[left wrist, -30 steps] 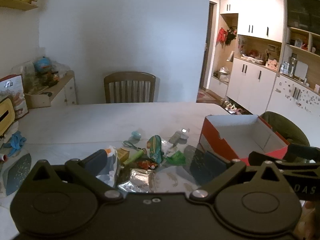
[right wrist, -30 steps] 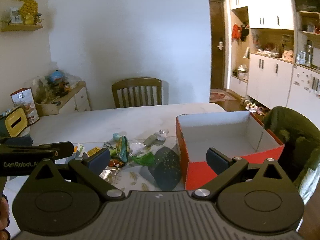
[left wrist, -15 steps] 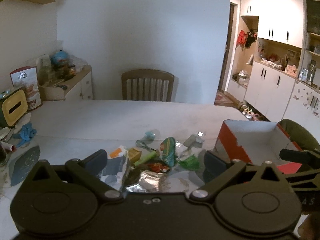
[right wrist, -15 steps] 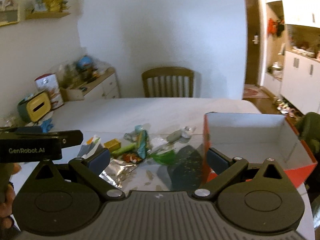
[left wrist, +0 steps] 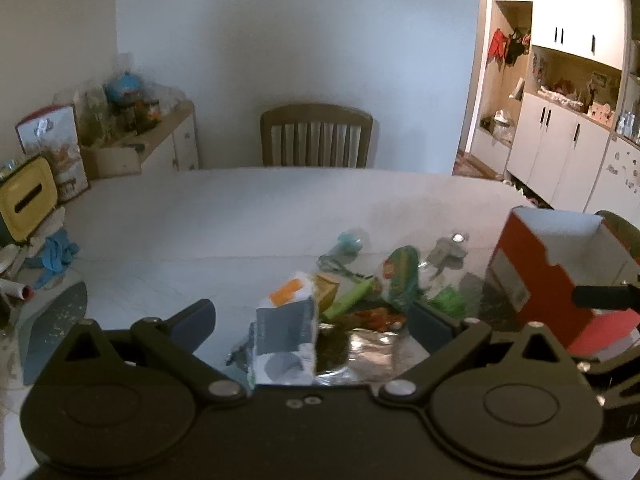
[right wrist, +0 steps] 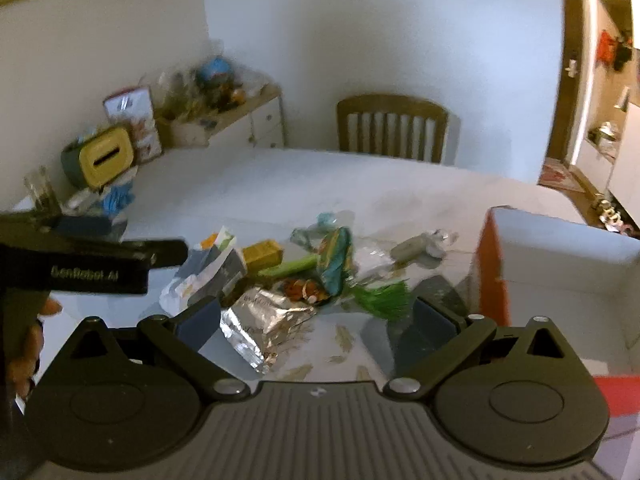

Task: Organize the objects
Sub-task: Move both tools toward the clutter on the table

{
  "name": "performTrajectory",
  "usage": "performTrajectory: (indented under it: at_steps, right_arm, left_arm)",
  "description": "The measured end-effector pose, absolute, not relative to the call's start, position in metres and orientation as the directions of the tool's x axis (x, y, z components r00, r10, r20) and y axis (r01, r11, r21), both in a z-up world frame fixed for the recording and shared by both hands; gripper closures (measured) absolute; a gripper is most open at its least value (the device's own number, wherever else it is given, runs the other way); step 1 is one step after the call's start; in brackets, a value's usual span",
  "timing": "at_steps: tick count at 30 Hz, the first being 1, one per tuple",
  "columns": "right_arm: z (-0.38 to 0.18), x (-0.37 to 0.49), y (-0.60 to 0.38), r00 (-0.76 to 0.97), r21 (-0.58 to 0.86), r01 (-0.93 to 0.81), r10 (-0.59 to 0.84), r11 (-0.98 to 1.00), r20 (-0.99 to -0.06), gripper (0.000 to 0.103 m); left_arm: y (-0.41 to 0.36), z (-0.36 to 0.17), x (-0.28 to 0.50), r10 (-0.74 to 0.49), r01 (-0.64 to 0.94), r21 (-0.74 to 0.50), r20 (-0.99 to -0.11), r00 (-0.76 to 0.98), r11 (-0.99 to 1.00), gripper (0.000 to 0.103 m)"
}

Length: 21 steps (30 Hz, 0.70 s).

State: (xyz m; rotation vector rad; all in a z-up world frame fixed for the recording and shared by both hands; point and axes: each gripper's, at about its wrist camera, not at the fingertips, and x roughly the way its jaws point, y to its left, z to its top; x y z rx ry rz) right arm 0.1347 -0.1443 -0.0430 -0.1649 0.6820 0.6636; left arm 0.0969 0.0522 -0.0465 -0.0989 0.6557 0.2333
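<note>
Ahead of my tongs a wooden chair (left wrist: 316, 135) is standing against the white wall (left wrist: 296, 40); a low sideboard (left wrist: 160, 148) is sitting far left, white cabinets (left wrist: 560, 148) glowing brightly far right.

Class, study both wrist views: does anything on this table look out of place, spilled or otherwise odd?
Yes. Wrappers lie in a loose heap mid-table: a crumpled foil bag, a green packet and a torn white pouch. Beside them the red box holds none of them as far as it shows.

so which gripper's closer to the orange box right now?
Right. The right gripper hangs just beside the orange box's near wall; the left gripper sits over the wrapper pile, farther left of it.
</note>
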Motion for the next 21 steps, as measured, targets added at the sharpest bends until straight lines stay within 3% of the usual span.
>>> performTrajectory:
  at_steps: [11, 21]
  right_arm:
    - [-0.092, 0.174, -0.086, 0.545, 0.126, -0.548, 0.466, 0.827, -0.697, 0.001]
    - [-0.123, 0.195, -0.065, 0.452, 0.221, -0.484, 0.458, 0.847, -0.766, 0.001]
  left_arm:
    - [0.096, -0.090, 0.131, 0.122, -0.211, -0.040, -0.705, 0.698, 0.977, 0.010]
    - [0.130, -0.107, 0.142, 0.009, -0.158, -0.132, -0.742, 0.670, 0.979, 0.017]
